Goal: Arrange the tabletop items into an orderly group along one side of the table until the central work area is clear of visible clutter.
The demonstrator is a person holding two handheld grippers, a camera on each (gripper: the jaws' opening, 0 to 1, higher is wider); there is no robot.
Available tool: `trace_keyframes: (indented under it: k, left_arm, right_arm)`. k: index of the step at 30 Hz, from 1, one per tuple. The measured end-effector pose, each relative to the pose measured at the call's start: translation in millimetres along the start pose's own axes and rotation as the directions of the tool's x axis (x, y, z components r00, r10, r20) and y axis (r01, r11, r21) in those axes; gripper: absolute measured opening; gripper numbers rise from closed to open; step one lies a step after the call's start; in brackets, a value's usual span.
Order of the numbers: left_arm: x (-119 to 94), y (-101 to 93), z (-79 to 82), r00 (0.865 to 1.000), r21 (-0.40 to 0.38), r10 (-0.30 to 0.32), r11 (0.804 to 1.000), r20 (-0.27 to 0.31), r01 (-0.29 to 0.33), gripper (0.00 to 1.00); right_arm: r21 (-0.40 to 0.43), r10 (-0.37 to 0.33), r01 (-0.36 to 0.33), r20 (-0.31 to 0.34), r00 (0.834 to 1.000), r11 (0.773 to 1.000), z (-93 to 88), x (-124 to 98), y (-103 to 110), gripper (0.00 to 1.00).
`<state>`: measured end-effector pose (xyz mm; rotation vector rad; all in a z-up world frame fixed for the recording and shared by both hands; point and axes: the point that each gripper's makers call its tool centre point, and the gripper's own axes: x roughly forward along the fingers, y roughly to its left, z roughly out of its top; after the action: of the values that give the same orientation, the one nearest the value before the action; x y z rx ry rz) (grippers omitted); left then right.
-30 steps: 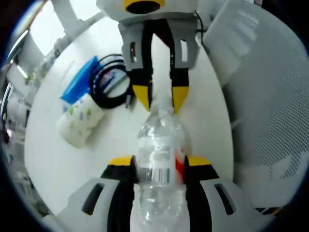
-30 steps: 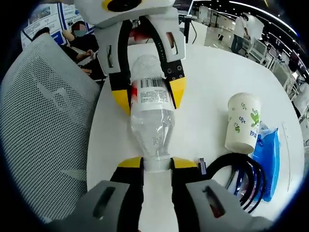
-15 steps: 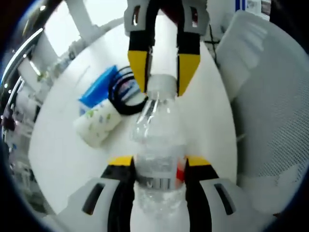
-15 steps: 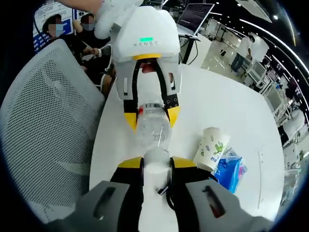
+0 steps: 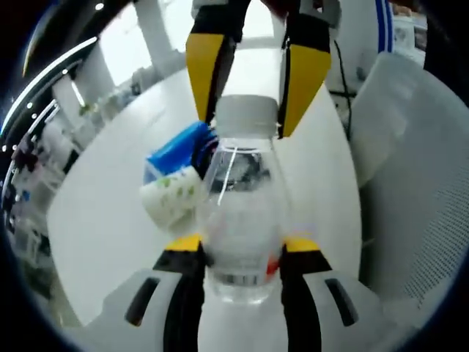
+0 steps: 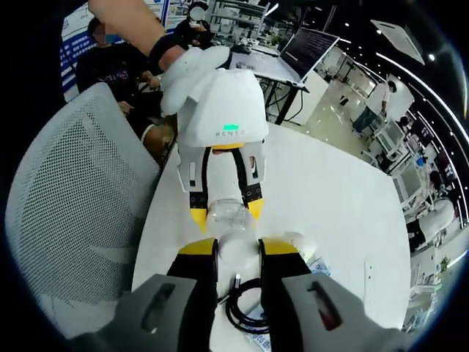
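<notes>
Here, both tongs (image 5: 234, 246) (image 6: 237, 249) clamped on 1 bottle (image 5: 242, 213), bare table (image 6: 330, 191) beyond, chair (image 6: 73, 198) alongside.

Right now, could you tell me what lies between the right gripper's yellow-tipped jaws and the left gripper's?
The clear plastic water bottle spans that stretch: in the left gripper view, the left gripper clamps its body while the right gripper clamps its white cap.

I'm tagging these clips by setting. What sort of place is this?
Probably an open-plan office or lab hall. The right gripper view shows a white table with a mesh office chair beside it, an open laptop on a desk behind, and further workstations with people farther back under ceiling lights.
</notes>
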<state>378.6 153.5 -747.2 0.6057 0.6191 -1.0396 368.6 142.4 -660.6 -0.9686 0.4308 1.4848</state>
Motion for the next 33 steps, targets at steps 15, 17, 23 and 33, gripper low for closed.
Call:
trace_keyframes:
  k: [15, 17, 23, 33]
  left_arm:
    - [-13, 4.3, -18.3, 0.998, -0.164, 0.048, 0.986, 0.049, -0.039, 0.37]
    - [-14, 4.8, -21.3, 0.997, -0.177, 0.052, 0.983, 0.051, -0.043, 0.37]
    - [-16, 6.6, -24.4, 0.994, -0.227, 0.079, 0.972, 0.08, -0.058, 0.37]
    - [-15, 7.0, -21.3, 0.99, -0.254, 0.1, 0.965, 0.104, -0.071, 0.38]
  right_arm:
    - [-0.038, 0.018, -0.015, 0.084, 0.996, 0.999, 53.4, 29, -5, 0.2]
    - [-0.036, 0.02, -0.017, 0.092, 0.996, 0.999, 56.7, 31, -4, 0.2]
    - [-0.027, 0.018, -0.015, 0.108, 0.994, 1.0, 63.0, 37, -6, 0.2]
    - [0.009, 0.016, -0.017, 0.108, 0.994, 1.0, 60.1, 39, -8, 0.21]
